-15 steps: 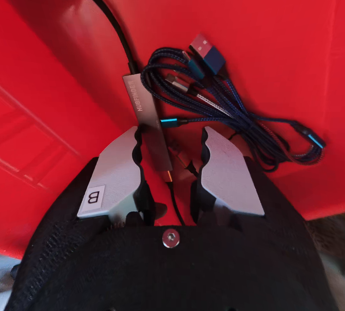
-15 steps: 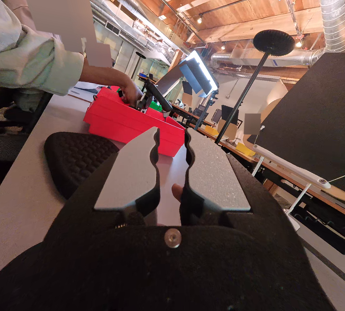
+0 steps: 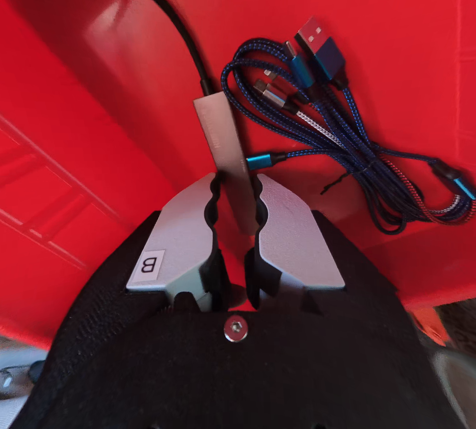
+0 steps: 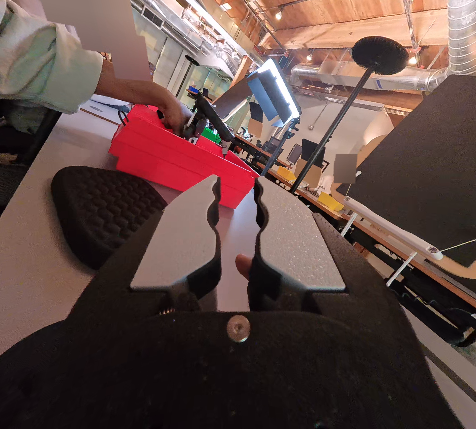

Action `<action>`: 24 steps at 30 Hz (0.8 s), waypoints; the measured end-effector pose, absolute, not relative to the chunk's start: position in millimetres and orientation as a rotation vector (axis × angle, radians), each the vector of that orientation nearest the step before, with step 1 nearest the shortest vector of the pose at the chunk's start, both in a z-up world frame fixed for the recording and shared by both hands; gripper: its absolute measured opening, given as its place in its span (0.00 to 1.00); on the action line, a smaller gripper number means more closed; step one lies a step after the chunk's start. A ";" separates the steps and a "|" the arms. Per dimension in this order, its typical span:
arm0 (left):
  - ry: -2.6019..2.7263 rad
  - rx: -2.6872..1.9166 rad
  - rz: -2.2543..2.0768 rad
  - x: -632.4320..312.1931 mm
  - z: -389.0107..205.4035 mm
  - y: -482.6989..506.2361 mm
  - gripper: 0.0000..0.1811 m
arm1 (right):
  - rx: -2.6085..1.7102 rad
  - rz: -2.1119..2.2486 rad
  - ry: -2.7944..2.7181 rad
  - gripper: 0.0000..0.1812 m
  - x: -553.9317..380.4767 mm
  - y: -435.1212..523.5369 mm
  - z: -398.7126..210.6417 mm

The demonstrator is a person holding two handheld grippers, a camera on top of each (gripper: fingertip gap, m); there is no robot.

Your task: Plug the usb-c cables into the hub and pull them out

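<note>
1. Nearest in the left wrist view, the left gripper [image 3: 235, 179] has its jaws drawn in around the near end of the grey hub [image 3: 223, 140], which lies lengthwise between them. Both pads look pressed to its long edges, so it reads as a pinch, most likely to hold the hub still while plugs go in and out.
2. Just past the right jaw, a blue-tipped plug [image 3: 258, 161] sits at the hub's right side; whether it is seated in a port or only touching is unclear.
3. Further out to the right, the bundle of braided cables [image 3: 360, 138] lies loose on the floor of the red bin [image 3: 90, 133], its spare plugs fanned out and apart from the hub, within reach of the other tool.
4. Beyond the jaw tips, the hub's own black lead [image 3: 180, 30] curves away to the upper left.
5. The right gripper [image 4: 237, 182] rests low over the table [image 4: 38, 249] outside the bin, jaws spread and holding nothing, probably waiting. A black pad [image 4: 103, 207] lies left of its jaws, and the bin sits beyond.
</note>
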State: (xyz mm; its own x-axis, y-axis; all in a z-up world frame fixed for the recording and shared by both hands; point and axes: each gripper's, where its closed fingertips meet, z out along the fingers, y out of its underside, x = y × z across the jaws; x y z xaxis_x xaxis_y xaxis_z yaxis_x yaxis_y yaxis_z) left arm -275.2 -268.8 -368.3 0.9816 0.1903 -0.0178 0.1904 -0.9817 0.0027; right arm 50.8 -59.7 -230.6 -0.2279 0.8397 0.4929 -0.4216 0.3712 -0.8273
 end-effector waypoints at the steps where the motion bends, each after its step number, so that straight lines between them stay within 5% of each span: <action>1: 0.269 3.149 -0.087 -277.9 -366.2 -267.3 0.13 | -0.421 1.228 -1.344 0.13 50.3 -59.8 -231.3; 24: 0.053 3.389 -1.176 -282.1 -218.8 -257.6 0.11 | -0.409 1.159 -1.383 0.13 45.2 -61.3 -238.4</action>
State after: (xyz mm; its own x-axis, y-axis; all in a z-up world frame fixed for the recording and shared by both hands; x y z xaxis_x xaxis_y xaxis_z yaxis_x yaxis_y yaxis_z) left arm -282.1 -257.6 -218.8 0.7952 0.1680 -0.5827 -0.1147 -0.9018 -0.4166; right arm 45.2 -61.3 -238.4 -0.2129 0.8132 0.5417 -0.3912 0.4371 -0.8099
